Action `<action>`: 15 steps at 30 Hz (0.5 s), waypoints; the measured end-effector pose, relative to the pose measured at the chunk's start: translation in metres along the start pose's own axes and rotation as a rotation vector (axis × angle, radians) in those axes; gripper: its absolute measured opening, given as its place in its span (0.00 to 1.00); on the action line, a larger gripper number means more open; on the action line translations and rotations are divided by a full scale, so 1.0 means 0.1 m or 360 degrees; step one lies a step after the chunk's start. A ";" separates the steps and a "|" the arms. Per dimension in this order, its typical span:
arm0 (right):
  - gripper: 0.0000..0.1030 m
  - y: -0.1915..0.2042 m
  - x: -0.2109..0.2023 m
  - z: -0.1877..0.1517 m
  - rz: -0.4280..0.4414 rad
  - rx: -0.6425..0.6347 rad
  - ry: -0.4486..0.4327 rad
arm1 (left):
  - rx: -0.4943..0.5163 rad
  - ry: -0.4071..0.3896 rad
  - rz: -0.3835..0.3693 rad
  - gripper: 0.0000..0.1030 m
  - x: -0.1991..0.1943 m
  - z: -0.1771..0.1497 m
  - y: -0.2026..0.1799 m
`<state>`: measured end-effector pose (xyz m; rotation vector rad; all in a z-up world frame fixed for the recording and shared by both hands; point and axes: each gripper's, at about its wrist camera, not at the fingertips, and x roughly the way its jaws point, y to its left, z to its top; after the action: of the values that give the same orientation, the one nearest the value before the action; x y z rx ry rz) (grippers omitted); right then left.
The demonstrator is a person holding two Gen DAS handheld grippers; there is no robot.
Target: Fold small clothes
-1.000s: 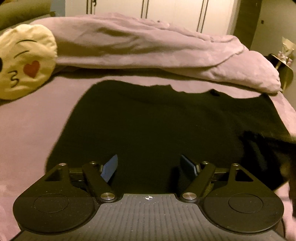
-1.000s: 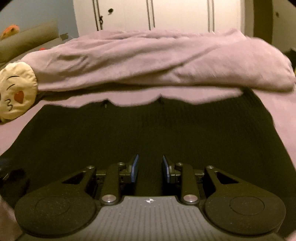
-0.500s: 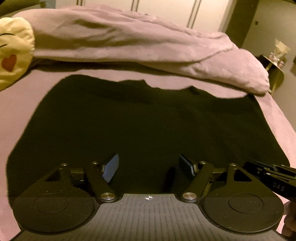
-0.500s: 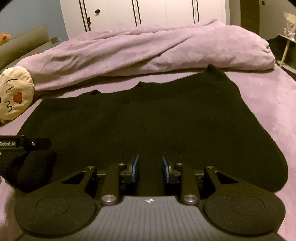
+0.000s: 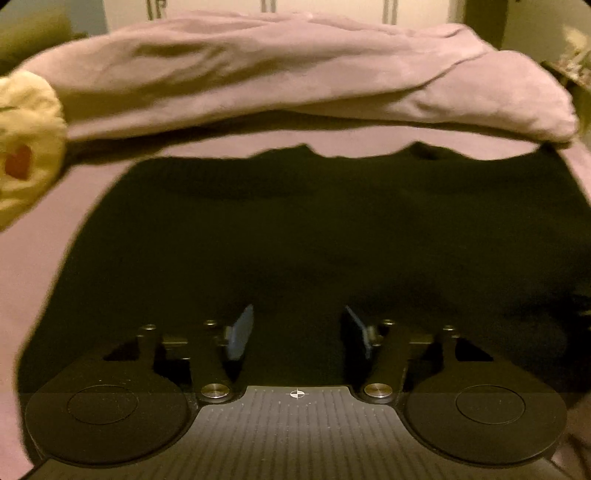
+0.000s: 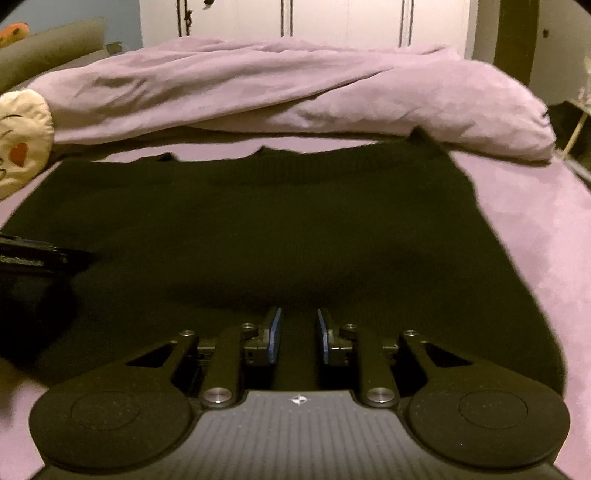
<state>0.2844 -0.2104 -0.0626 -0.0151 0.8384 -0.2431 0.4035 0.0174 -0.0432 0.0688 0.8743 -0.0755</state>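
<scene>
A black knit sweater [image 5: 314, 221] lies spread flat on the purple bed sheet [image 5: 44, 258], neckline toward the far side. My left gripper [image 5: 299, 314] hovers low over its near hem. Its jaws are closing and still stand apart, with black fabric under the gap and neither blue pad pressing on it. In the right wrist view the sweater [image 6: 258, 229] fills the middle. My right gripper [image 6: 298, 314] has its jaws narrowing onto a ridge of the sweater's near edge, which fills the slim gap between the pads. The left gripper's body [image 6: 37, 258] shows at the left edge.
A rolled purple duvet [image 6: 295, 92] lies across the bed beyond the sweater. A yellow kissing-face cushion [image 6: 22, 144] rests at the far left. White wardrobe doors [image 6: 332, 18] stand behind. Bare sheet [image 6: 535, 229] runs along the sweater's right side.
Both grippers moved in lower over the sweater's near edge. The left jaws have come visibly closer together. The right jaws narrowed a little on the fabric.
</scene>
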 end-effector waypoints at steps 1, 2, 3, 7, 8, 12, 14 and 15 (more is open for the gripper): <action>0.15 -0.06 -0.04 0.03 -0.0046 0.0041 0.0003 | -0.0031 0.0001 -0.0007 0.53 -0.03 0.02 0.06; 0.15 -0.11 -0.11 0.05 -0.0094 0.0087 -0.0009 | -0.0081 -0.0005 -0.0026 0.54 -0.09 0.04 0.12; 0.15 -0.19 -0.18 0.05 -0.0126 0.0134 -0.0021 | -0.0120 -0.0013 -0.0043 0.57 -0.16 0.04 0.19; 0.16 -0.52 -0.46 -0.11 -0.0108 0.0392 0.0006 | -0.0273 -0.0050 -0.0150 0.76 -0.46 -0.20 0.50; 0.16 -0.58 -0.49 -0.19 -0.0090 0.0417 0.0030 | -0.0291 -0.0033 -0.0168 0.76 -0.49 -0.26 0.55; 0.16 -0.73 -0.41 -0.41 -0.0142 0.0429 0.0142 | -0.0231 0.0060 -0.0145 0.77 -0.42 -0.45 0.60; 0.16 -0.83 -0.39 -0.44 -0.0243 0.0461 0.0146 | -0.0268 0.0086 -0.0113 0.75 -0.35 -0.47 0.66; 0.16 -0.87 -0.39 -0.44 -0.0306 0.0476 0.0145 | -0.0304 0.0096 -0.0097 0.73 -0.33 -0.47 0.70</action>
<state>0.2088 -0.2831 -0.0538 0.1975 0.8847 -0.5517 0.3531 0.0926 -0.0454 -0.1352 0.9402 -0.0469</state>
